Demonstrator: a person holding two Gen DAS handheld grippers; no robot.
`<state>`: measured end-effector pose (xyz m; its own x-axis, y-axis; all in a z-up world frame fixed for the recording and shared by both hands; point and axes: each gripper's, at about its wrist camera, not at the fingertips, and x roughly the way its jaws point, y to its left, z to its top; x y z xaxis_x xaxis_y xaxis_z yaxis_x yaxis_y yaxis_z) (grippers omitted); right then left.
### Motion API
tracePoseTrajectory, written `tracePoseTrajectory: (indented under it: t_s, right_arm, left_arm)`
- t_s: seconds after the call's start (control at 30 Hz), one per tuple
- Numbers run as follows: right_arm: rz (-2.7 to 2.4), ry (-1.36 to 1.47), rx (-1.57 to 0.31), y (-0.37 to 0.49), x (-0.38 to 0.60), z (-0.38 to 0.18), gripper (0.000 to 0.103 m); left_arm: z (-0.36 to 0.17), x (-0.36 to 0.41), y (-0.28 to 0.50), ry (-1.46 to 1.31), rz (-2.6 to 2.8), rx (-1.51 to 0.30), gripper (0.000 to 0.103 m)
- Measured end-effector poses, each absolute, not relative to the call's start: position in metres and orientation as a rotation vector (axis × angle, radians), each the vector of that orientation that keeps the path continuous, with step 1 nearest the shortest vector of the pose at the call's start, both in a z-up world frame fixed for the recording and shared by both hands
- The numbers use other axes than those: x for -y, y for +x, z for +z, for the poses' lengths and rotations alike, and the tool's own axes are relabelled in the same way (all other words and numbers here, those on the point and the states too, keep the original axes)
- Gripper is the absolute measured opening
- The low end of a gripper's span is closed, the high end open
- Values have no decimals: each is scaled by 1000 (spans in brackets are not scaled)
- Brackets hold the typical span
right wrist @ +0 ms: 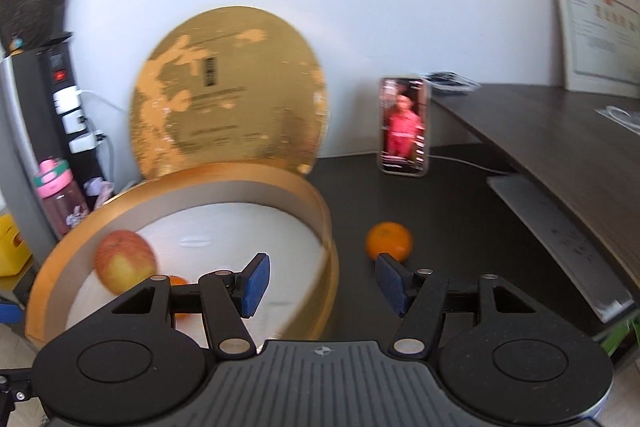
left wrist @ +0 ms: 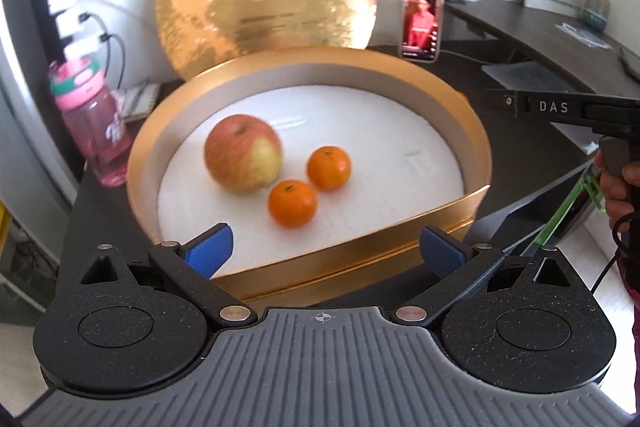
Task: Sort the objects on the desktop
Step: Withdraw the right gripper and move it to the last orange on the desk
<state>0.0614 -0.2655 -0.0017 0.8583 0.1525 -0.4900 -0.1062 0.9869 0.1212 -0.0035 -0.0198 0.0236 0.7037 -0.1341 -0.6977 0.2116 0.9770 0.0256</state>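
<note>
- Fruit: apple (left wrist: 243,158) and two tangerines (left wrist: 292,203) are sitting inside the gold box (left wrist: 360,259); a third tangerine (right wrist: 389,241) is lying just outside it.
- Left gripper (left wrist: 324,251) is standing released, empty.
- Right gripper (right wrist: 320,283) is standing released, empty.

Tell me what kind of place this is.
Probably an office or study desk. A framed certificate leans on the white wall, a phone stands propped on the dark desk, and a loaded power strip stands beside a pink water bottle.
</note>
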Motion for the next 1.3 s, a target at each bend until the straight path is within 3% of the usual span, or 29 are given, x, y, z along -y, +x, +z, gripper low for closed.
tracePoseTrajectory:
  t_s: [0.87, 1.3]
  right_arm:
    - [70, 114, -635, 104, 295, -58, 59]
    - [59, 120, -629, 160, 293, -77, 53]
  left_arm:
    - [8, 67, 37, 138, -304, -840, 102]
    - [-1, 63, 58, 125, -334, -838, 102]
